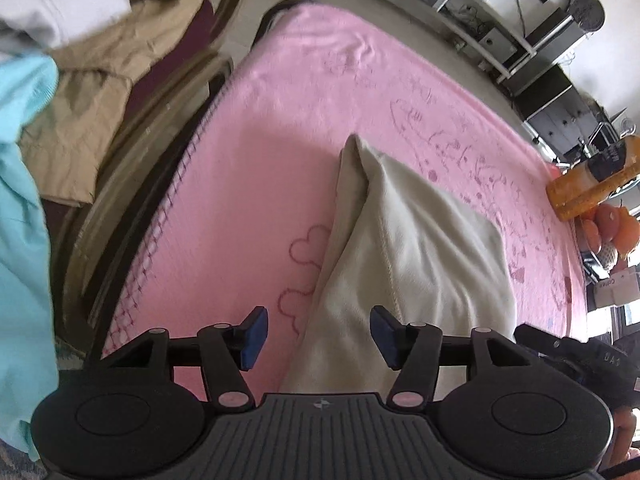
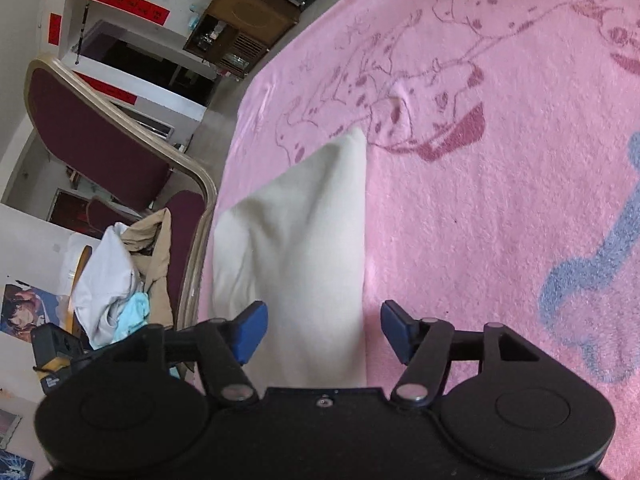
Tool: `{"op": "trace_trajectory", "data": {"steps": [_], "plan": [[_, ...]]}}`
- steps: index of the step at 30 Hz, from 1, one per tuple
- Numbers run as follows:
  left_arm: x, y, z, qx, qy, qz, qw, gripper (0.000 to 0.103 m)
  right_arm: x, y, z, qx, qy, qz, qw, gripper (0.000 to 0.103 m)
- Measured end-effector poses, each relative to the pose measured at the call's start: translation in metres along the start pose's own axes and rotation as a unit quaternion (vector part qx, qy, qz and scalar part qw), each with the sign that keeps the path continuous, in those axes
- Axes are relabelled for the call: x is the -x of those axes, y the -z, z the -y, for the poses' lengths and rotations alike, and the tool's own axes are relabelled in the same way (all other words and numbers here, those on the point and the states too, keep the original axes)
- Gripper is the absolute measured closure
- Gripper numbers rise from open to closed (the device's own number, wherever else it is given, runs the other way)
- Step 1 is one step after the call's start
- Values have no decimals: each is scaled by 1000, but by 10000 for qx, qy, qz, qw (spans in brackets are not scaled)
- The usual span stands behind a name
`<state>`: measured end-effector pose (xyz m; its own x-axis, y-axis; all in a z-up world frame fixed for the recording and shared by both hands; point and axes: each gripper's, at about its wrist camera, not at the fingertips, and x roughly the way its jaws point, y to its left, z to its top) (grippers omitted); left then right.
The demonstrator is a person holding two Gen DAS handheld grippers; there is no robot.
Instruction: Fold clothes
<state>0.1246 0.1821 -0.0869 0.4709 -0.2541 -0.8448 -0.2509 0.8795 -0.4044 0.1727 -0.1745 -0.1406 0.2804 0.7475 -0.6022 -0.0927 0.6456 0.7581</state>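
Observation:
A cream-white folded garment (image 1: 412,256) lies on the pink blanket (image 1: 288,128) that covers the table. My left gripper (image 1: 318,336) hovers over its near end with both blue pads apart and nothing pressed between them. In the right wrist view the same cream garment (image 2: 304,240) stretches away from my right gripper (image 2: 324,334), which is also open; the cloth runs under the gap between its pads without being pinched. The pink blanket (image 2: 480,200) shows dog drawings and a blue pattern.
A maroon chair (image 2: 104,136) stands left of the table, piled with a tan garment (image 1: 92,92), a light blue one (image 1: 20,200) and a white one (image 2: 104,276). Shelves and boxes (image 1: 532,52) line the far wall. An orange object (image 1: 592,188) sits at the table's right edge.

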Motion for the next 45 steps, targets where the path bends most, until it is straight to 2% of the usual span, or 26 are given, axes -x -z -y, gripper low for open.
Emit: {"op": "trace_trajectory", "data": {"steps": [4, 7, 9, 12, 15, 19, 20, 22, 25, 26, 27, 30, 31, 35, 39, 45], "plan": [[-11, -6, 1, -36, 110, -127, 9999, 48, -2, -3, 9, -251, -221, 73, 9994, 45], [-17, -10, 1, -33, 330, -143, 9993, 52, -5, -4, 16, -356, -360, 118, 9986, 59], [-20, -11, 3, -69, 510, -160, 9985, 56, -7, -4, 20, -407, -468, 115, 9980, 61], [-23, -12, 9, -195, 812, -224, 9963, 55, -11, -4, 22, -426, -658, -16, 9969, 61], [-27, -12, 16, -356, 744, -180, 9964, 51, -12, -4, 22, -367, -734, -107, 9966, 60], [-34, -16, 20, -300, 596, -151, 9977, 44, -11, -4, 24, -398, -780, -47, 9961, 59], [-35, -14, 24, -383, 564, -147, 9976, 40, -11, -3, 23, -376, -779, -10, 9963, 59], [-34, -7, 35, -668, 451, -88, 9967, 40, -10, -2, 19, -254, -725, 55, 9970, 56], [-29, 1, 47, -1002, 173, 135, 9947, 54, -10, 2, 10, 2, -509, 173, 9986, 58], [-26, 4, 51, -1057, 63, 235, 9941, 62, -9, 4, 5, 153, -319, 243, 9991, 67], [-21, 6, 53, -1064, -10, 345, 9937, 72, -9, 7, -1, 325, -137, 310, 9989, 70], [-2, 12, 60, -1052, -132, 677, 9921, 88, -1, 16, -21, 802, 290, 526, 9950, 81], [6, 15, 62, -1058, -121, 798, 9911, 89, 3, 19, -28, 900, 397, 599, 9933, 83], [45, 33, 84, -1270, 80, 1294, 9834, 89, 40, 30, -58, 1214, 501, 922, 9870, 84], [80, 55, 115, -1568, 485, 1577, 9738, 89, 102, 40, -76, 1285, 476, 1352, 9813, 84], [93, 87, 191, -1915, 1296, 1650, 9588, 90, 203, 55, -74, 1208, 778, 1851, 9722, 84]]}}
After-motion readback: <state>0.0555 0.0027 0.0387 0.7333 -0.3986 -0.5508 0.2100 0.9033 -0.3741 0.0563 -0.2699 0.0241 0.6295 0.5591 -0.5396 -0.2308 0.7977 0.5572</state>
